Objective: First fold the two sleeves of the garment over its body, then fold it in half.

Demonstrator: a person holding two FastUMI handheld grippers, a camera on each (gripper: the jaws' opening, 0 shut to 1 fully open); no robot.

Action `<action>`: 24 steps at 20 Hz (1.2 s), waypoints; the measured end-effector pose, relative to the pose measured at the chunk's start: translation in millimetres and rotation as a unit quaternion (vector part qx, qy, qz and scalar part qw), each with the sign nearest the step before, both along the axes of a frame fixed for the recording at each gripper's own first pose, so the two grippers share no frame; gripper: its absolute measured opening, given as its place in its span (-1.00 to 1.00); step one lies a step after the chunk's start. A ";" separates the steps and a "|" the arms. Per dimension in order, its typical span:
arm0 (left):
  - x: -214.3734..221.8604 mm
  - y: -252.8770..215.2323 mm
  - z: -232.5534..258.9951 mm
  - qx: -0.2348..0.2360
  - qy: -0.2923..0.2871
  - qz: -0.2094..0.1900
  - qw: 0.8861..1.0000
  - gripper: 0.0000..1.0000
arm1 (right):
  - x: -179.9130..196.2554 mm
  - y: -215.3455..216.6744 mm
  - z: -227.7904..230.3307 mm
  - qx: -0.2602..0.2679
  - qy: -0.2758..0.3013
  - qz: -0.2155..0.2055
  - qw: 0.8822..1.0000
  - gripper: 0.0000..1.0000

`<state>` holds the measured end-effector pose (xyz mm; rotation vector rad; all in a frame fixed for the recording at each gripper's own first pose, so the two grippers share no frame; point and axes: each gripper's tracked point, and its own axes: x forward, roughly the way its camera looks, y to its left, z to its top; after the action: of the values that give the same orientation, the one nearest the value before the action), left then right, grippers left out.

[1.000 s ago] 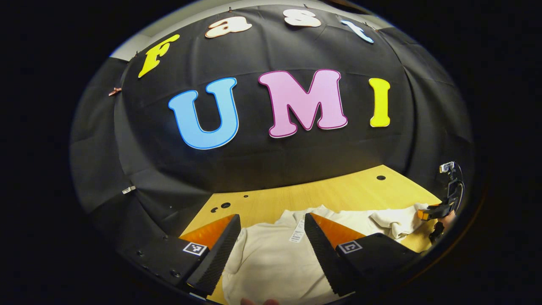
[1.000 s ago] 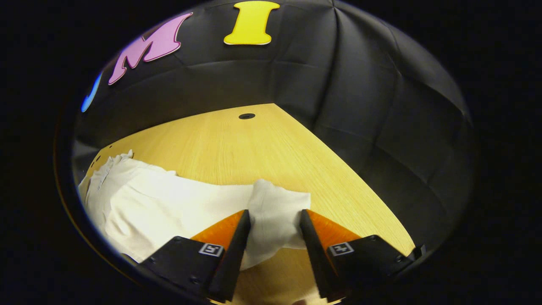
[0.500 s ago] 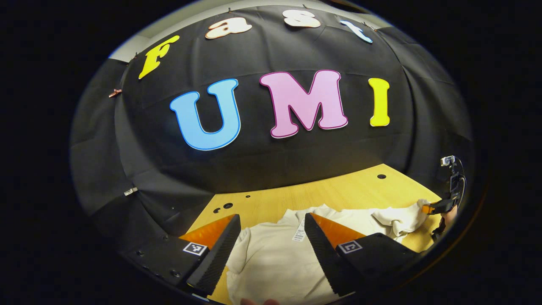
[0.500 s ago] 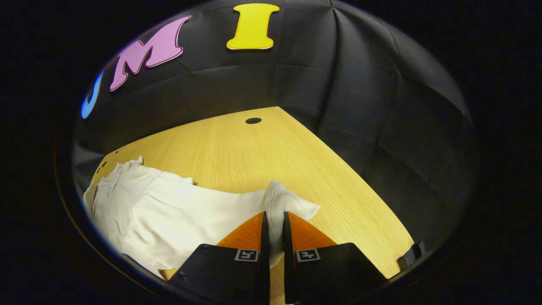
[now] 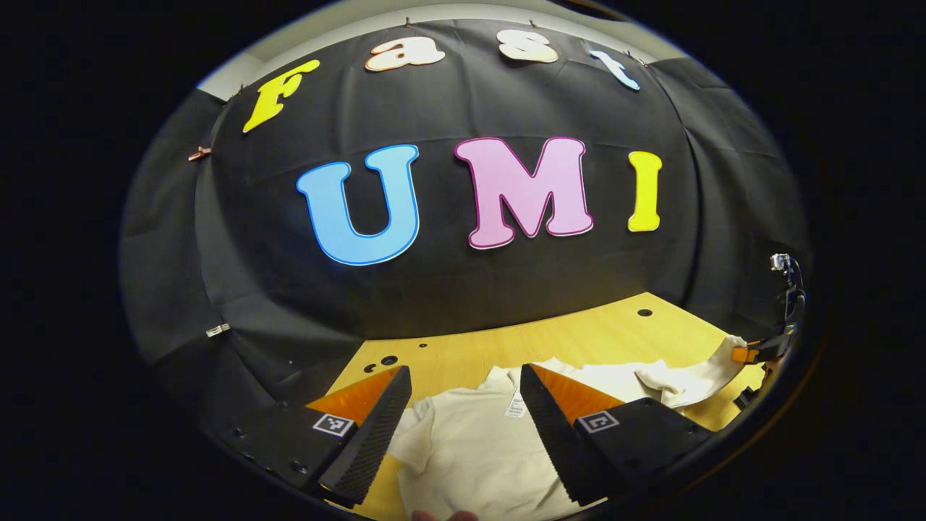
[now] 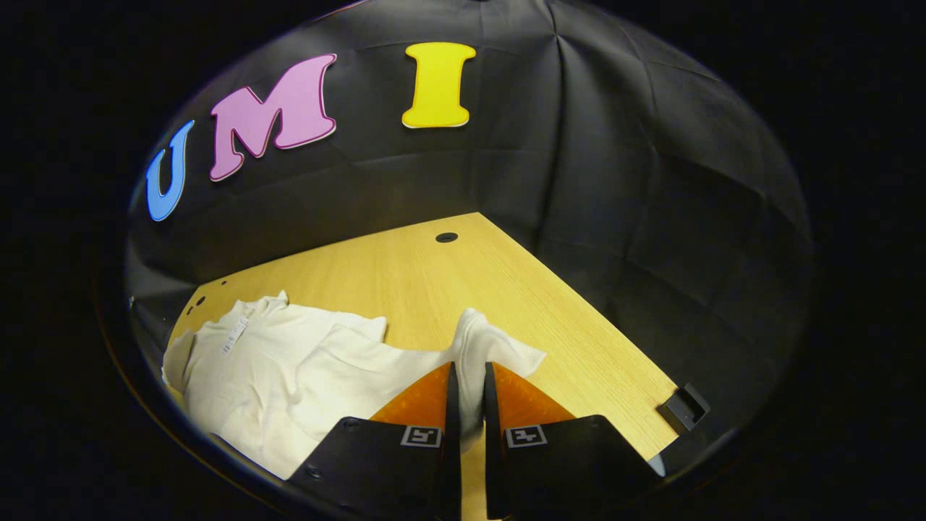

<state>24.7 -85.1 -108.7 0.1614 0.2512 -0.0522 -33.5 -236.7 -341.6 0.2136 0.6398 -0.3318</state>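
The right tool (image 6: pixel 467 405), black-bodied with orange wedge fingers, is pinched almost closed on the end of the right sleeve (image 6: pixel 492 347) of the cream-white knitted garment (image 6: pixel 289 369); both fingers press the cloth, and a fold of the sleeve stands up between and just above their tips. In the right gripper view the sleeve is lifted off the light wooden bench (image 6: pixel 434 275), with its cuff fanning out past the fingers towards the bench's far right edge. The rest of the garment lies spread on the bench to the left of the tool, its collar and a small white tag (image 6: pixel 233 335) towards the far left corner. A small black block (image 6: pixel 684 407) sits at the bench's near right edge.

The left tool (image 5: pixel 463 412), of the same make, stands wide apart, its ribbed black pads either side of the garment's body (image 5: pixel 470 456) without touching it. In the left gripper view it hangs above the collar end, the white tag (image 5: pixel 516 405) just beside the right finger. Further right the raised sleeve (image 5: pixel 694 376) stretches up to the right tool (image 5: pixel 752 353) at the edge of the view. A fingertip (image 5: pixel 441 515) shows at the bottom edge. Several dark round holes (image 5: pixel 388 359) mark the bench near its far corners.
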 end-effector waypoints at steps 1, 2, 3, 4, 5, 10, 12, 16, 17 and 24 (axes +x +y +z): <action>-1.4 6.2 1.9 -0.001 -0.002 -0.001 1.000 0.93 | 0.2 10.3 9.4 0.004 -0.006 0.002 1.000 -0.65; -3.3 13.2 3.3 -0.003 -0.003 -0.001 1.000 0.93 | 0.0 21.8 20.2 0.007 -0.014 0.003 1.000 -0.65; -4.5 20.9 3.2 -0.004 -0.005 -0.001 1.000 0.93 | 1.8 31.5 31.1 0.003 -0.022 0.005 1.000 -0.65; -5.5 28.9 3.5 -0.006 -0.006 0.000 1.000 0.93 | 4.3 39.9 41.4 -0.004 -0.031 0.008 0.999 -0.66; -6.9 36.4 3.6 -0.009 -0.007 0.002 1.000 0.93 | 7.0 50.8 51.7 -0.007 -0.039 0.012 0.999 -0.65; -12.5 79.9 9.1 -0.021 -0.021 0.021 0.999 0.93 | 31.0 127.9 91.9 0.029 -0.080 0.031 0.996 -0.65; -13.6 98.4 7.0 -0.023 -0.023 0.031 0.999 0.93 | 43.1 161.4 97.5 0.035 -0.085 0.051 0.994 -0.65; -14.2 135.3 -1.6 -0.030 -0.017 0.047 0.998 0.93 | 70.0 223.2 107.3 0.043 -0.095 0.087 0.991 -0.65; -13.6 144.4 -6.3 -0.031 -0.015 0.052 0.998 0.93 | 77.7 240.4 108.5 0.049 -0.096 0.095 0.990 -0.65; -8.5 205.6 -42.0 -0.041 0.006 0.086 0.995 0.93 | 114.0 339.6 69.6 0.062 -0.075 0.146 0.985 -0.65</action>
<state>16.2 120.5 -150.7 0.0572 0.2728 0.1078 80.4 102.9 -272.0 0.2568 0.5335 0.0065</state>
